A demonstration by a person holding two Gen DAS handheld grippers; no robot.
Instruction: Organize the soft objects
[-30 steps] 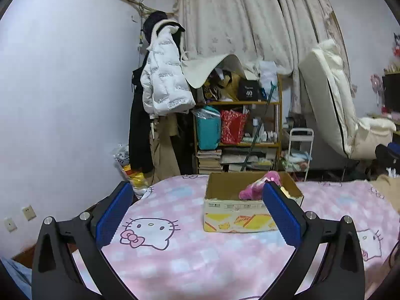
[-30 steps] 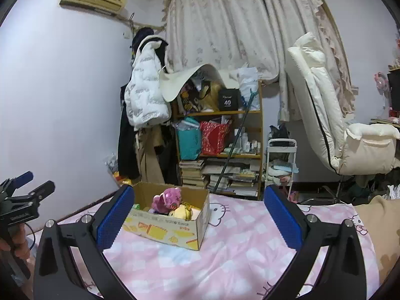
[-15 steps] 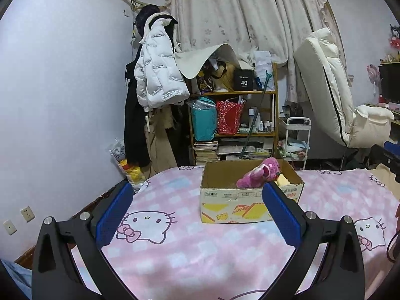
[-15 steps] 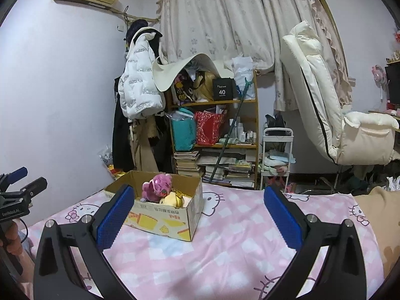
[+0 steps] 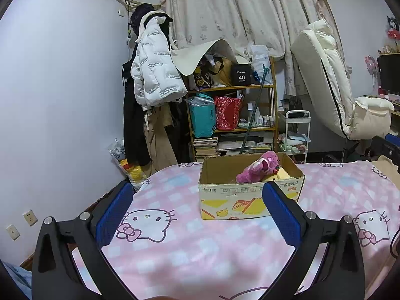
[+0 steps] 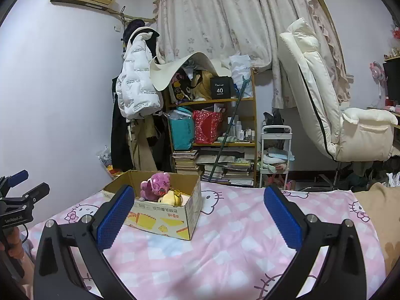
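Observation:
An open cardboard box [image 5: 225, 200] stands on the pink Hello Kitty blanket [image 5: 175, 245]. Inside lie a pink plush toy [image 5: 258, 167] and a yellow plush toy [image 5: 281, 175]. The box also shows in the right wrist view [image 6: 172, 222], with the pink plush [image 6: 156, 185] and yellow plush [image 6: 172, 197] in it. My left gripper [image 5: 197, 215] is open and empty, held above the blanket in front of the box. My right gripper [image 6: 200, 217] is open and empty, to the right of the box. The left gripper also shows at the left edge of the right wrist view [image 6: 22, 195].
Beyond the bed stand a cluttered wooden shelf [image 5: 232, 120], a white jacket on a coat rack [image 5: 155, 65], a small white cart [image 5: 297, 132] and a cream recliner chair [image 5: 337, 100]. A brown cloth [image 6: 380, 215] lies on the bed's right side.
Both grippers have risen and tilted slightly, so the box sits lower and a bit nearer in both views. Both stay open and empty. The toys have not moved.

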